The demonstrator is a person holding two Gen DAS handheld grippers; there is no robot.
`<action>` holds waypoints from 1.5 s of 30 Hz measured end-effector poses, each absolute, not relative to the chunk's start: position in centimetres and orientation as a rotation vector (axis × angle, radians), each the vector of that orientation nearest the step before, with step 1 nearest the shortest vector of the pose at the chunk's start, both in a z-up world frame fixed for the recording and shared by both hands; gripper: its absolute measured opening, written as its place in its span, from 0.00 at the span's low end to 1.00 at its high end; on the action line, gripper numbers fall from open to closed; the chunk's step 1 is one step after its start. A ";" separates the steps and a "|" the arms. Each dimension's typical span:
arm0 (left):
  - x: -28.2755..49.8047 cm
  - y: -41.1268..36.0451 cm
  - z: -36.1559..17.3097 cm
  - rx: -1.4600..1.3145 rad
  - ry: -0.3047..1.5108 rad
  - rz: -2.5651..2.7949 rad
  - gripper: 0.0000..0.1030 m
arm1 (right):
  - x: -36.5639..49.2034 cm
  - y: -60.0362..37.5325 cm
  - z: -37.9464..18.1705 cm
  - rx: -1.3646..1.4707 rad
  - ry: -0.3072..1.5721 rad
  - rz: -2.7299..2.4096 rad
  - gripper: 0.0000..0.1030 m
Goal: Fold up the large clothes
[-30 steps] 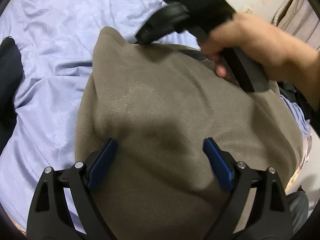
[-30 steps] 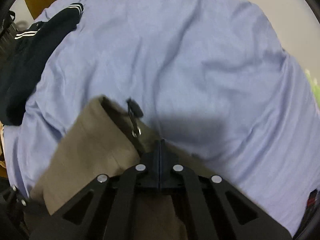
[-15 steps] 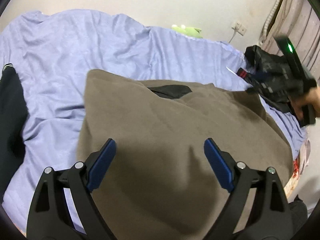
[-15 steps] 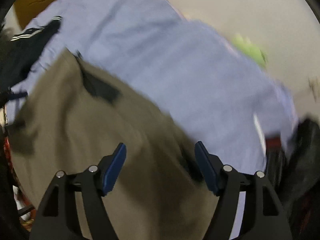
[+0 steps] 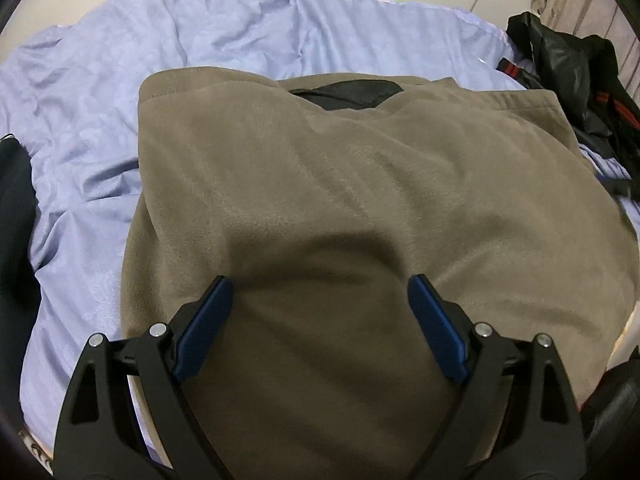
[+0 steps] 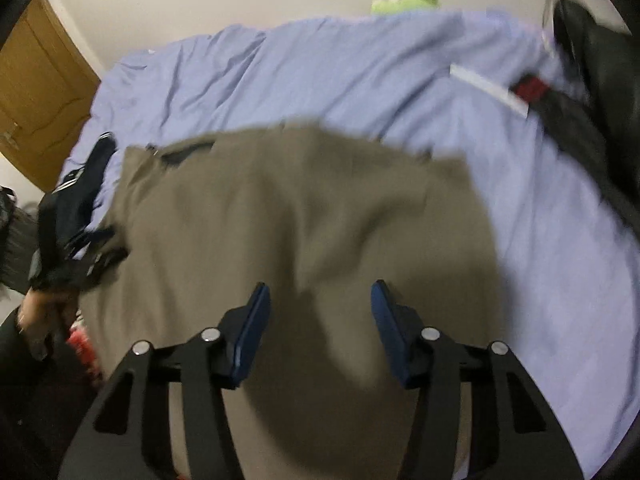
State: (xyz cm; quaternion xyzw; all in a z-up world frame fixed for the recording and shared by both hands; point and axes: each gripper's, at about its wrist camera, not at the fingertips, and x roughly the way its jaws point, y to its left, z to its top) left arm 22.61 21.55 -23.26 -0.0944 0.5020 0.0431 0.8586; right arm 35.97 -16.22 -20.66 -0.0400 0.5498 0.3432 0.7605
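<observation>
The brown garment (image 5: pixel 360 208) lies spread flat on the blue-sheeted bed (image 5: pixel 200 28), filling the near middle of it and running from the bed's near edge away toward the far edge, where a dark lining (image 5: pixel 348 94) shows at its farther hem; its long axis appears to run away from the person. Both tools hover over its near part: the left gripper (image 5: pixel 320 312) has its jaws spread wide and holds nothing, and the right gripper (image 6: pixel 318 320) is likewise parted and empty, though a little narrower. Each seems about equally near the cloth, the left toward its left border, the right toward its right. Dark clothes (image 5: pixel 580 92) sit at the bed's far right corner. No brand, label or writing can be read
</observation>
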 end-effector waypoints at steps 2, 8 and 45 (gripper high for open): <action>22.2 21.8 -23.2 -0.191 1.060 0.087 0.86 | 35.9 -17.8 -22.3 -0.045 1.211 0.697 0.48; 22.5 21.9 -24.0 -0.170 1.077 0.095 0.86 | 39.1 -19.7 -28.0 0.120 1.314 0.598 0.10; 11.6 25.7 -23.8 -0.238 0.918 -0.112 0.86 | 24.1 -24.1 -25.1 0.316 1.019 0.724 0.93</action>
